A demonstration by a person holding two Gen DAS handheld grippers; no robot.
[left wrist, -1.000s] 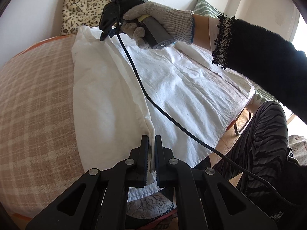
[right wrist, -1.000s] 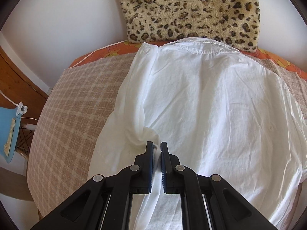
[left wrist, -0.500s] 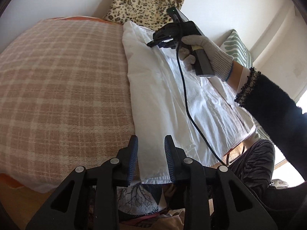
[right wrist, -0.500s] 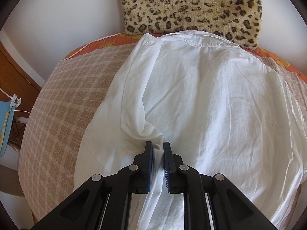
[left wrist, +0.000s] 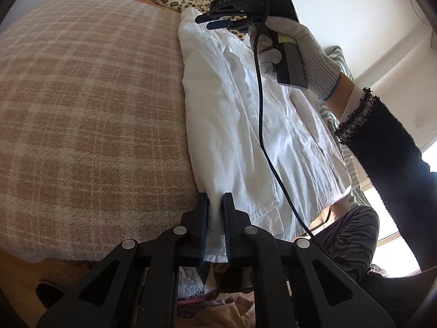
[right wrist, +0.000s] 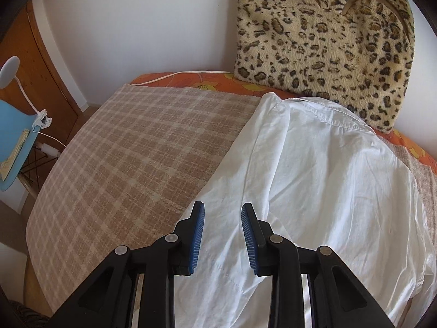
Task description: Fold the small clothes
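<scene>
Right hand-held gripper (right wrist: 222, 218) newly opening, raised.

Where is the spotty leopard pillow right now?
The furry leopard-print pillow leans on the white wall at the bed's far end in the right wrist view, just behind the white cotton shirt's collar.

A bed (right wrist: 114, 147) covered by a beige checked blanket (left wrist: 90, 114) is taken as the landmark. Behind its head a plain white wall (right wrist: 142, 22) is seen, and a leopard-print cushion (right wrist: 325, 35) is leaned against this wall. Under the blanket an orange flowered sheet (right wrist: 218, 78) is shown at the head end. To the left of the bed a wooden door (right wrist: 35, 82) and a light blue chair (right wrist: 13, 142) are placed. On the bed's other side bright daylight is let in by a window (left wrist: 396, 213).
</scene>
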